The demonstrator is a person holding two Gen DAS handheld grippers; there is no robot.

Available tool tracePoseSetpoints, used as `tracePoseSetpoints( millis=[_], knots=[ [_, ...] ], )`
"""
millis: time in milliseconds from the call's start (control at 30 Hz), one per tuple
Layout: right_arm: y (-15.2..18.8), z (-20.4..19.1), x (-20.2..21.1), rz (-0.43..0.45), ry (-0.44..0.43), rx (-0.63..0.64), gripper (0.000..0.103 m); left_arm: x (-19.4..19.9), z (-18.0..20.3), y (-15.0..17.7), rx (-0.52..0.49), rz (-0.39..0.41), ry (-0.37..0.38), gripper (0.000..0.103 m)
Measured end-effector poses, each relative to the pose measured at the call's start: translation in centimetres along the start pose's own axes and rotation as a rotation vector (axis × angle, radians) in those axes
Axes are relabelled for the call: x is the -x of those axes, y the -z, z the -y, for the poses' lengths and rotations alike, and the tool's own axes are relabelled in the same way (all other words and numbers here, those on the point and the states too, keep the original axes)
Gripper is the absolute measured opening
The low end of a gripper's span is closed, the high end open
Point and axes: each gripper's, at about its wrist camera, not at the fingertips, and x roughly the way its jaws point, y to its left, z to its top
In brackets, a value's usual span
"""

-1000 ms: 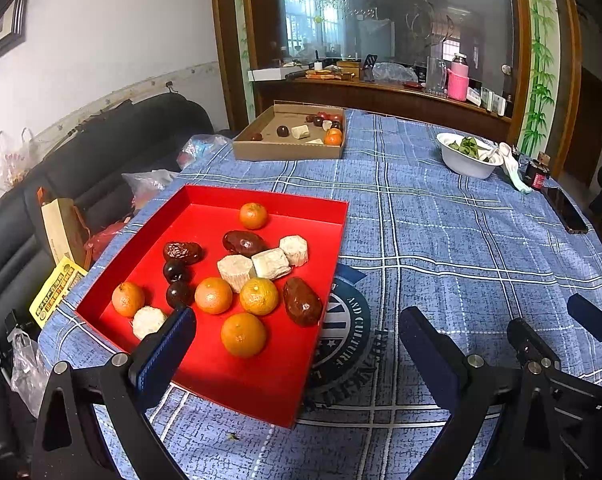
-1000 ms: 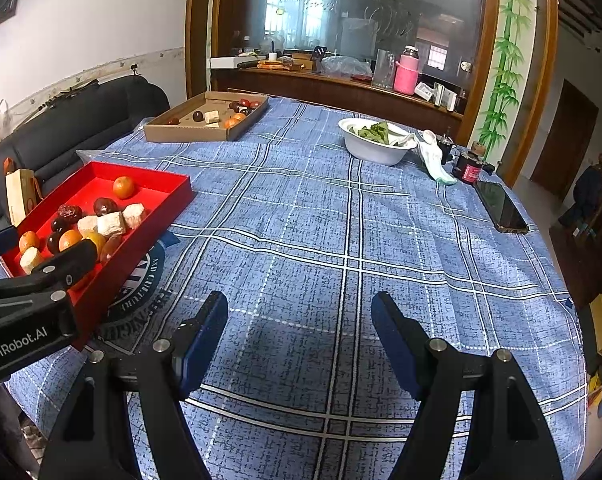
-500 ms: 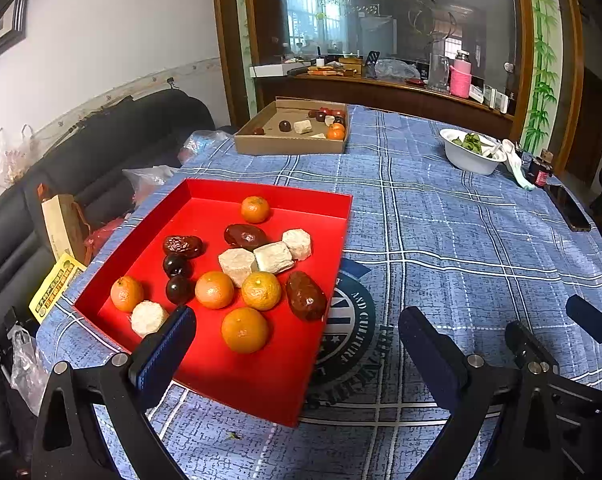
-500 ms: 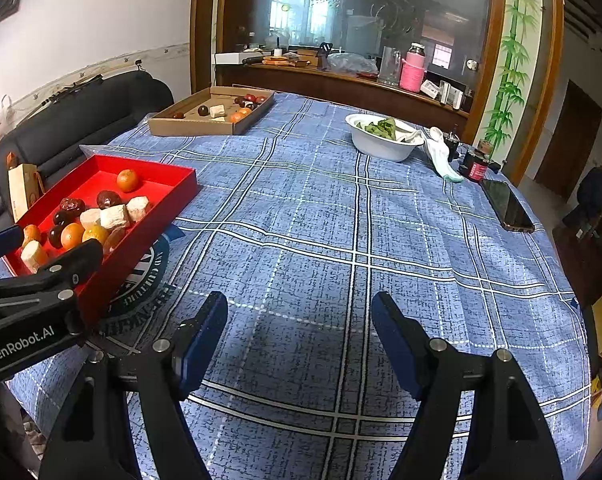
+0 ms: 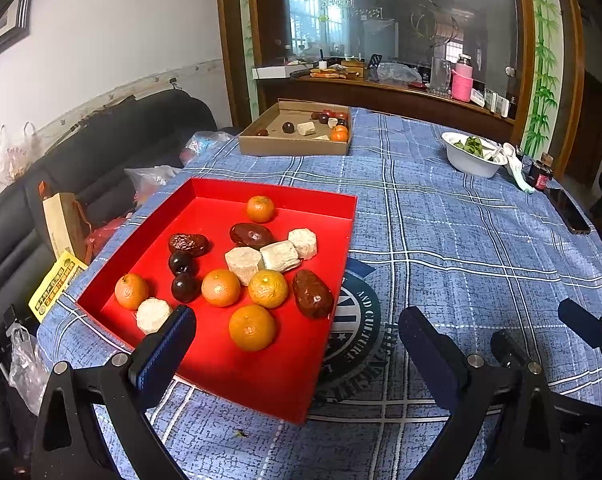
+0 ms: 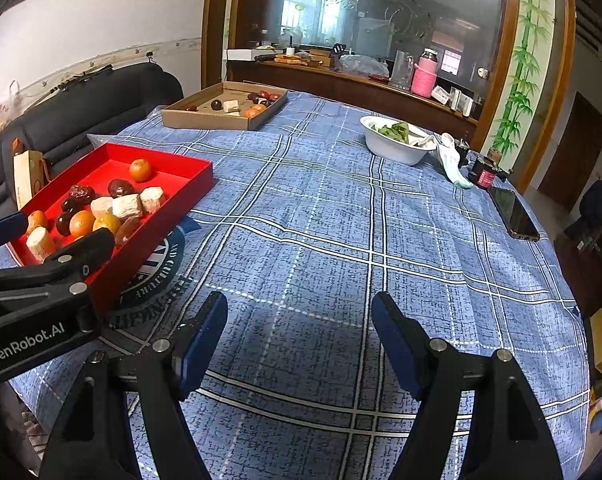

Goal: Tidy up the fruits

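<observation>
I have my left gripper (image 5: 293, 332) hovering spread over the near end of the red tray (image 5: 273, 196), nearest orange (image 5: 253, 328) between its fingers. My right gripper (image 6: 299, 332) is spread over bare blue worktop (image 6: 381, 240), well right of the tray. "GenRobot.AI" reads on the left gripper's body.

My left wrist view sits low over the near counter (image 5: 441, 216) edge, facing forward, close on the red tray (image 5: 205, 196). My right wrist view looks the same way from further right, tray (image 6: 189, 170) off at its left. Both share the tray, cardboard box (image 5: 293, 146) (image 6: 217, 122) and white bowl (image 5: 471, 166) (image 6: 397, 152).
</observation>
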Motion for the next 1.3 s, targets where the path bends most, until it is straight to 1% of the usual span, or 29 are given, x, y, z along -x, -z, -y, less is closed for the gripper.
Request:
tracePoseSetpoints(
  millis=[667,900,967,1000,1100,1167,1300],
  knots=[
    [0.0,-1.3,0.1,0.004,-0.004,0.031,0.073,0.1,-0.3,0.2,0.008,-0.002,0.005,0.102],
    [0.0,-1.5,0.3,0.010,-0.005,0.035,0.074,0.4,-0.6,0.2,0.012,0.004,0.005,0.102],
    [0.0,-1.6,0.5,0.014,-0.005,0.034,0.074,0.6,-0.8,0.1,0.018,0.016,0.002,0.102],
    [0.0,-1.6,0.5,0.016,-0.005,0.033,0.074,0.8,-0.9,0.2,0.021,0.026,-0.002,0.102],
    [-0.1,-1.7,0.8,0.026,-0.009,0.034,0.074,1.9,-1.3,0.1,0.031,0.097,-0.041,0.102],
    [-0.1,-1.8,1.1,0.037,-0.014,0.036,0.074,3.2,-1.6,0.1,0.038,0.174,-0.080,0.102],
    [-0.2,-2.1,1.8,0.067,-0.025,0.043,0.074,5.8,-2.6,0.3,0.086,0.312,-0.108,0.102]
  ],
)
